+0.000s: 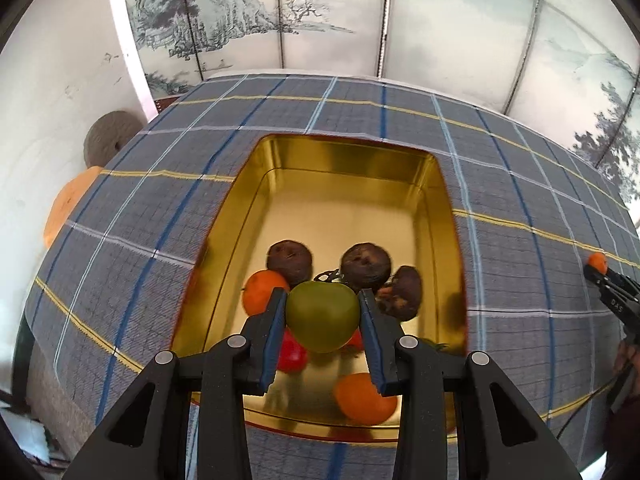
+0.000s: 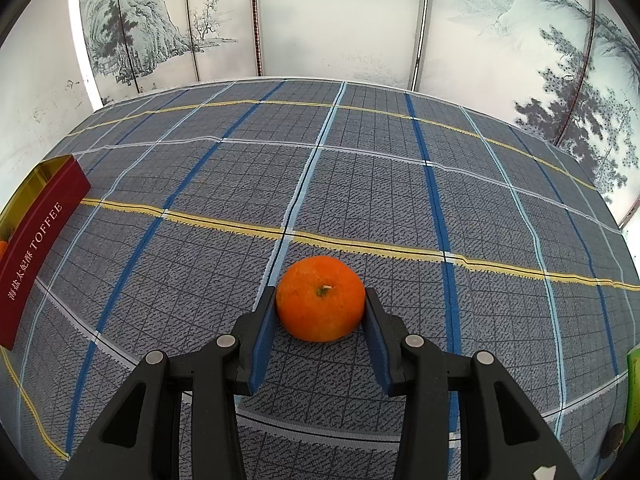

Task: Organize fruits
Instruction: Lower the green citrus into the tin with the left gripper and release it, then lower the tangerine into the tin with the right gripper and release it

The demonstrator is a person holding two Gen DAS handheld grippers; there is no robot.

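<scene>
My left gripper (image 1: 323, 316) is shut on a green round fruit (image 1: 322, 318) and holds it over the near end of a gold tin box (image 1: 348, 160). Inside the box lie three dark brown fruits (image 1: 289, 261), two oranges (image 1: 262, 292) and a red fruit (image 1: 292, 352). In the right wrist view my right gripper (image 2: 321, 306) is shut on an orange (image 2: 320, 298) that rests on the plaid tablecloth (image 2: 360, 168). That same gripper (image 1: 604, 276) shows at the right edge of the left wrist view, well to the right of the box.
The box's red outer wall with white lettering (image 2: 36, 244) shows at the left of the right wrist view. A green package (image 2: 634, 384) and a dark round fruit (image 2: 612, 438) sit at the table's right edge. Painted screen panels (image 2: 340, 20) stand behind the table.
</scene>
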